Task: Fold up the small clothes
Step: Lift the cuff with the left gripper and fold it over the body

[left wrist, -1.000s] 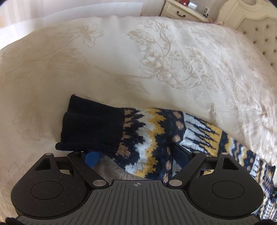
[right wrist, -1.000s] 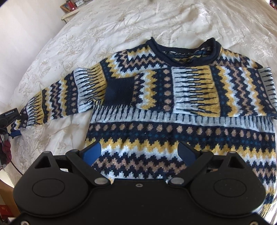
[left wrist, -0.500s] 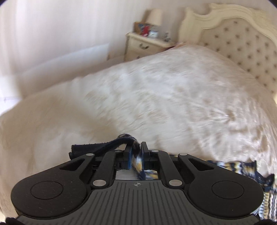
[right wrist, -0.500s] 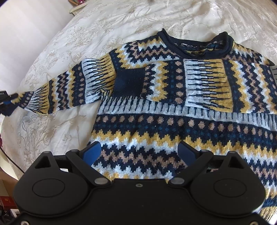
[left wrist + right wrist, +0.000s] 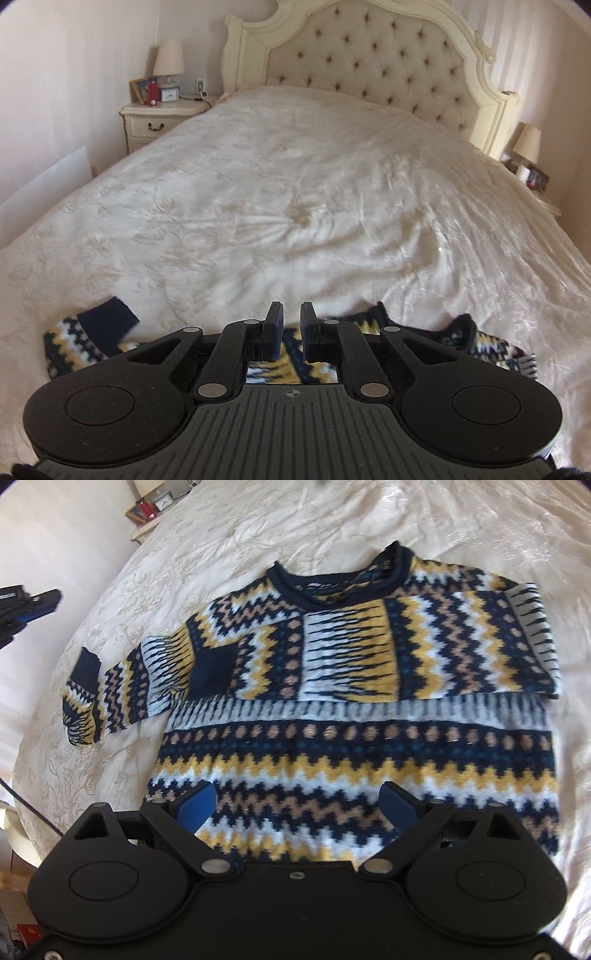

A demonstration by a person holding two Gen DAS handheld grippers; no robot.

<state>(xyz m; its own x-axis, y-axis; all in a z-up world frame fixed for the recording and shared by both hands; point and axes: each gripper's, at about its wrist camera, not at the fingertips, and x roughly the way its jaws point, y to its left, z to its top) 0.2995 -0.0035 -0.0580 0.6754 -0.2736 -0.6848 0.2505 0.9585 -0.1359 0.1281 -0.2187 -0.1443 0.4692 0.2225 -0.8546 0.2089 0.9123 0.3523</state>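
A navy, yellow, white and tan patterned knit sweater (image 5: 354, 716) lies flat on the bed. Its right sleeve is folded across the chest. Its left sleeve (image 5: 110, 686) lies partly doubled back, navy cuff on top. My right gripper (image 5: 299, 805) is open and empty above the sweater's hem. My left gripper (image 5: 291, 325) has its fingers nearly together with a narrow gap and nothing between them; it hovers above the sweater (image 5: 96, 339) near the folded cuff. It shows at the left edge of the right wrist view (image 5: 29, 607).
The cream embroidered bedspread (image 5: 295, 206) covers the whole bed. A tufted headboard (image 5: 369, 62) stands at the far end. A nightstand (image 5: 162, 118) with a lamp stands far left, another lamp (image 5: 526, 146) far right.
My left gripper closed on the left sleeve cuff, lifted and carried it inward, then let it go; the sleeve now lies doubled back. The right gripper stayed open and drifted slightly.
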